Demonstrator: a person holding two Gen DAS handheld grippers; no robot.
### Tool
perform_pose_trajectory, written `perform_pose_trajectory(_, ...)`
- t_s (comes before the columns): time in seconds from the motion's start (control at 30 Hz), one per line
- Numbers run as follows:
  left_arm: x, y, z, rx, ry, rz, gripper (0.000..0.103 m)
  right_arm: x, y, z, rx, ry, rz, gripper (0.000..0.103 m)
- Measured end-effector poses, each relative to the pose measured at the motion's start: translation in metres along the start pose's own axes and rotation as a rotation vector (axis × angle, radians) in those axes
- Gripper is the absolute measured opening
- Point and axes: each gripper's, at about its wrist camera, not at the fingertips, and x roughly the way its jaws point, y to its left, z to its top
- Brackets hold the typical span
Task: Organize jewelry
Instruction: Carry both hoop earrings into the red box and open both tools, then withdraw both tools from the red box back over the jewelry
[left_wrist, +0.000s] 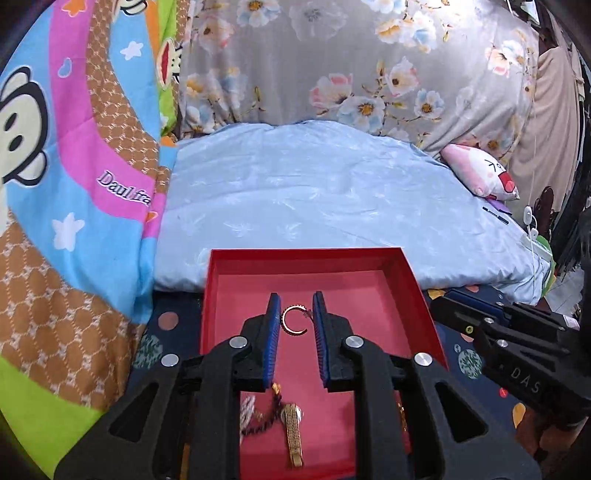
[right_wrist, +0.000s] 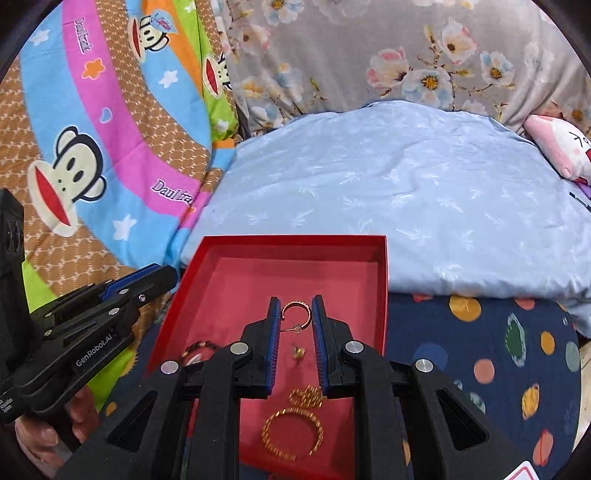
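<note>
A red open box (left_wrist: 417, 284) (right_wrist: 382, 280) lies on the bed and holds the jewelry. A gold hoop earring (left_wrist: 293, 320) (right_wrist: 295, 314) lies on the box floor. My left gripper (left_wrist: 295, 317) is open over the box, its jaws either side of the hoop without touching it. My right gripper (right_wrist: 294, 317) is open over the same box, its jaws either side of the same hoop. A gold watch (left_wrist: 292, 432) and a dark beaded chain (left_wrist: 264, 421) lie under the left gripper. A gold bangle (right_wrist: 291, 432), a gold cluster piece (right_wrist: 306, 397), a small stud (right_wrist: 298, 351) and a beaded bracelet (right_wrist: 199, 349) lie in the box.
The box sits on a dark blue dotted sheet (right_wrist: 480, 350). A light blue pillow (left_wrist: 314, 199) lies behind it. A cartoon monkey quilt (left_wrist: 74, 184) is heaped at the left, a flowered grey cover (left_wrist: 351, 66) behind, a pink plush (left_wrist: 484, 173) at the right.
</note>
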Motion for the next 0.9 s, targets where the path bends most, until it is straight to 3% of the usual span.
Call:
perform_pose_trajectory(0.27, 0.042, 0.003, 0.012, -0.020, 0.027, 0.022, 0.019, 0.035, -0.007, 0.013, -0.021, 0.007, -0.034, 0.019)
perform_pose_trajectory(0.37, 0.050, 0.007, 0.011, -0.037, 0.039, 0.044, 0.041, 0.039, -0.009, 0.013, -0.022, 0.008, -0.036, 0.021)
perform_pose_trajectory(0.4, 0.051, 0.007, 0.011, -0.039, 0.037, 0.048, 0.042, 0.039, -0.009, 0.012, -0.024, 0.008, -0.035, 0.021)
perform_pose_trajectory(0.9, 0.038, 0.000, -0.001, -0.015, 0.046, 0.067, 0.042, 0.031, -0.003, -0.007, -0.061, 0.038, -0.032, 0.020)
